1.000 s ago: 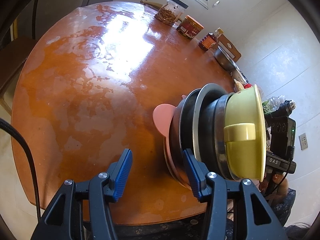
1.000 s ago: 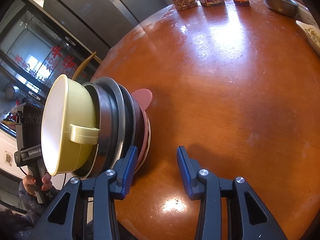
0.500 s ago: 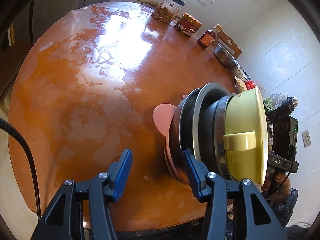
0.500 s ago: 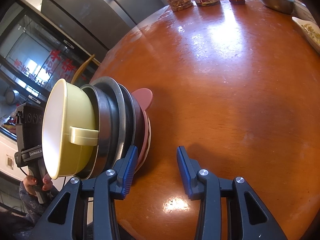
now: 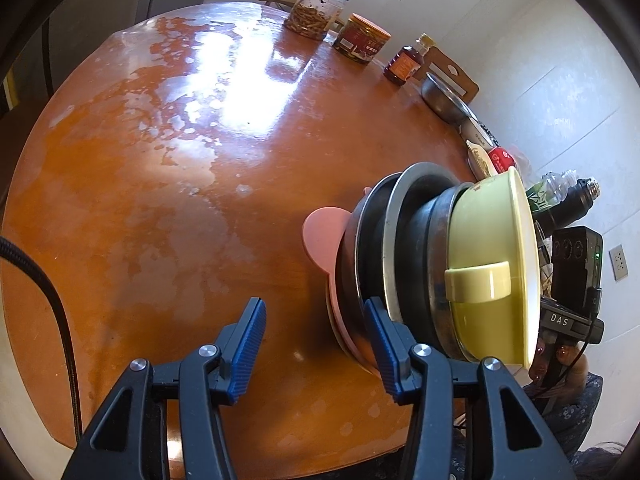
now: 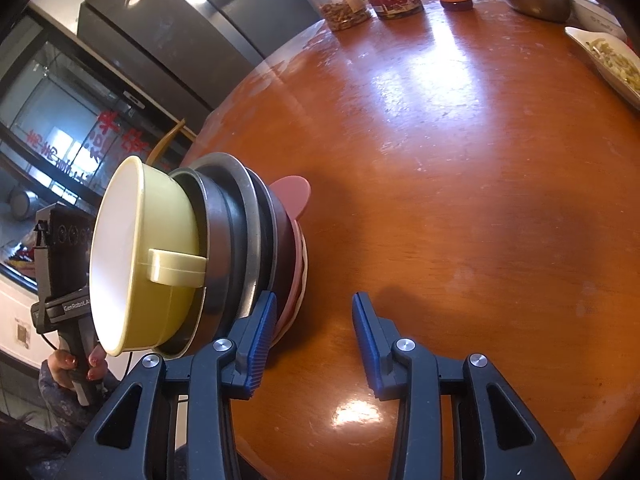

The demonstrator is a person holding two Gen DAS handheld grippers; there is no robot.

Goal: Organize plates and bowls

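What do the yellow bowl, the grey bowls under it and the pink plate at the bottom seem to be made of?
Yellow bowl: probably plastic, with a smooth matte skin and a moulded tab handle. Grey bowls: likely stainless steel, with thin bright rims and a dull metallic sheen. Pink plate: perhaps silicone or plastic, flat matte with a rounded ear.
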